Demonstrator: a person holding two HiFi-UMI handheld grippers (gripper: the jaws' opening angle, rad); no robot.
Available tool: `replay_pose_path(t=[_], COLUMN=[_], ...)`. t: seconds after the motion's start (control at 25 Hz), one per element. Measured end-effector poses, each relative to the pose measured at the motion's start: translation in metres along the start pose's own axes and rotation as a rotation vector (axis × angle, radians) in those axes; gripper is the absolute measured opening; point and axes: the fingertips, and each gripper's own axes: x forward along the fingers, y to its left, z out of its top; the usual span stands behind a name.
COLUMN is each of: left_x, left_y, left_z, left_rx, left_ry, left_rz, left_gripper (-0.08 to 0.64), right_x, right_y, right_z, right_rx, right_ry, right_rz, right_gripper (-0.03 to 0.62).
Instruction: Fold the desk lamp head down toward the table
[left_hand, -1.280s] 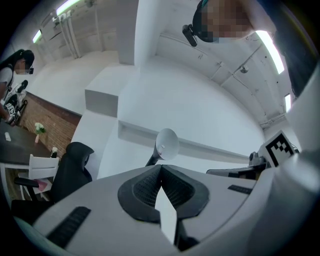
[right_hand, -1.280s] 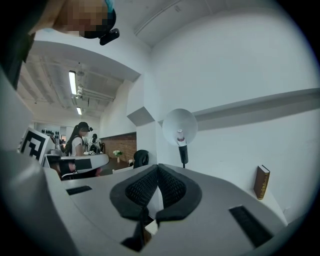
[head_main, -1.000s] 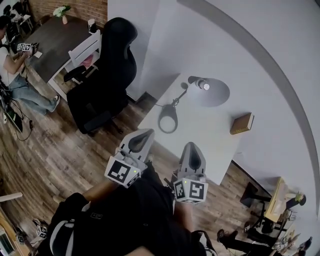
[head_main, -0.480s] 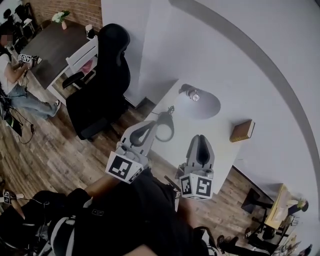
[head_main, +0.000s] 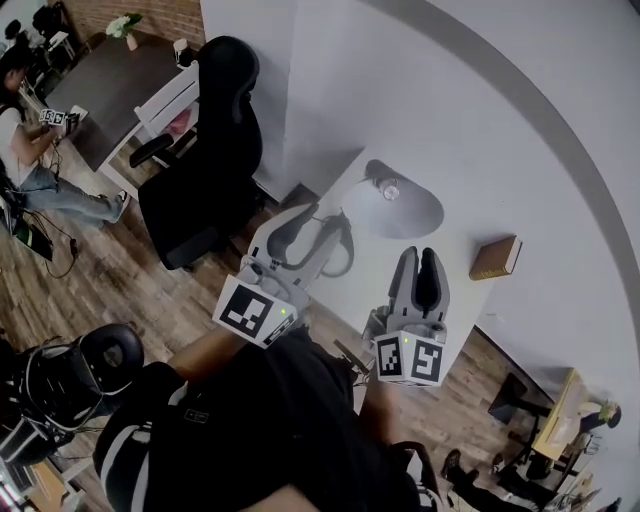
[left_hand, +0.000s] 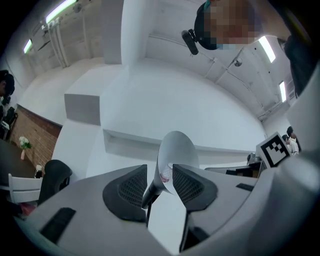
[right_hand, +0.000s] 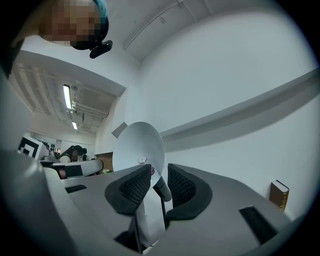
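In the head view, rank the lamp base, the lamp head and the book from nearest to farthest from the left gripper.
From the left gripper, whose fingers have just been opening with nothing between them:
1. Lamp base, right beside its tips.
2. Lamp head, farther back over the table.
3. Book, far to the right.

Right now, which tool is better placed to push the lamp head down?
Probably the right tool: in the head view it sits just below the lamp head, while the left tool overlaps the lamp base. Both have just been opening and hold nothing.
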Motion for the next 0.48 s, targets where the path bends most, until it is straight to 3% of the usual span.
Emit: replay_pose_path(t=[0.28,0.48], left_x=[0.024,0.035], left_y=[0.0,0.005], left_z=[0.0,-0.003], left_rx=[0.014,0.07], left_ry=[0.019,0.032], left_rz=[-0.005,0.014], left_gripper=[0.161,0.132], right_x=[0.015,0.021], right_y=[-0.006,-0.007], right_z=[0.005,0.007], right_rx=[0.002,-0.008], right_ry=[-0.011,-0.013], right_rz=[0.014,0.026], right_gripper=[0.109,0.107])
